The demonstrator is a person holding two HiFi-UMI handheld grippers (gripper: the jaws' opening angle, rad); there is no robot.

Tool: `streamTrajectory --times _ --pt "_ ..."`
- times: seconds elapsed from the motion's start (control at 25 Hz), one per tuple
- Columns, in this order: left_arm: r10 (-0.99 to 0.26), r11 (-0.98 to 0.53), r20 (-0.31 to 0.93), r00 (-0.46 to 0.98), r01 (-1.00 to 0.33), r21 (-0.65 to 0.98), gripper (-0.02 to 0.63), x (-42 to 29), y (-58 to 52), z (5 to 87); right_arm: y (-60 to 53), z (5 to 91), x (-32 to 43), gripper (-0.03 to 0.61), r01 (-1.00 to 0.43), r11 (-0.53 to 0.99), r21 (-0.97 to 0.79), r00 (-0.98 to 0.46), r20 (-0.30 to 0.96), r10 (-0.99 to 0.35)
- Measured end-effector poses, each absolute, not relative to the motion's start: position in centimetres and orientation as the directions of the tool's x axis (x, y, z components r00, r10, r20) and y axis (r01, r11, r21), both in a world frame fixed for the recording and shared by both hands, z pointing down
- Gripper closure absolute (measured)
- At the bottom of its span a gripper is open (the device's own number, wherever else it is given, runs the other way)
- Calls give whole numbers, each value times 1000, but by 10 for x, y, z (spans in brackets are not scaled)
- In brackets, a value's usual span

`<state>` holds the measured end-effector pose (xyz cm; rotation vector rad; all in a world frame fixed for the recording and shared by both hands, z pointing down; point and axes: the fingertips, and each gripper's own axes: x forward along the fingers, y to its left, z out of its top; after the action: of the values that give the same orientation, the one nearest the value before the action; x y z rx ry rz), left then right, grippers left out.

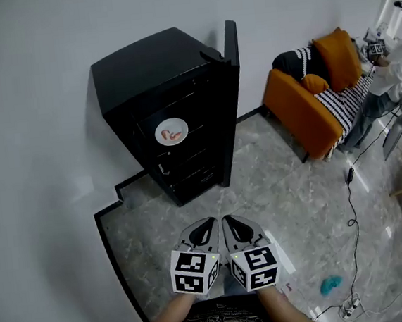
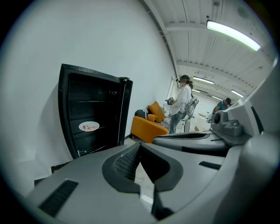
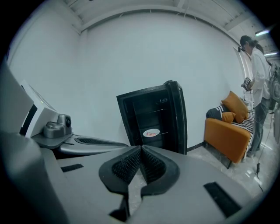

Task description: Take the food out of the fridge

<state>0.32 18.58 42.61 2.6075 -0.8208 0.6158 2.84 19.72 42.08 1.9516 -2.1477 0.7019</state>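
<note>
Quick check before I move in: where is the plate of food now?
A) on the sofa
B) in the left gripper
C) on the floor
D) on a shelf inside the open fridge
D: the plate sits on a shelf of the open fridge; left gripper and right gripper are shut, empty.

One fridge [image 1: 175,117] and one plate [image 1: 172,132] of food. Two tools: left hand-held gripper [image 1: 207,225], right hand-held gripper [image 1: 229,222]. One sofa [image 1: 295,112] and two orange cushions [image 1: 337,55]. Two people [image 2: 181,103] show in the left gripper view.
</note>
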Motion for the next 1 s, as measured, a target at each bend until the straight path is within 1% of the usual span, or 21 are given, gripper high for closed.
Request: streamTrajectory --times 0.48,0.76,1.0 --pt "-524 -718 507 684 -675 169 600 52 150 422 158 415 78 557 -954 137 -267 -237 388 -891" --pt "-572 -655 500 650 -729 198 600 63 135 419 146 408 96 557 -942 181 -281 -280 366 -887" --pt "-616 -609 463 638 -758 235 600 65 119 415 134 400 96 557 -938 225 -265 -311 347 -885"
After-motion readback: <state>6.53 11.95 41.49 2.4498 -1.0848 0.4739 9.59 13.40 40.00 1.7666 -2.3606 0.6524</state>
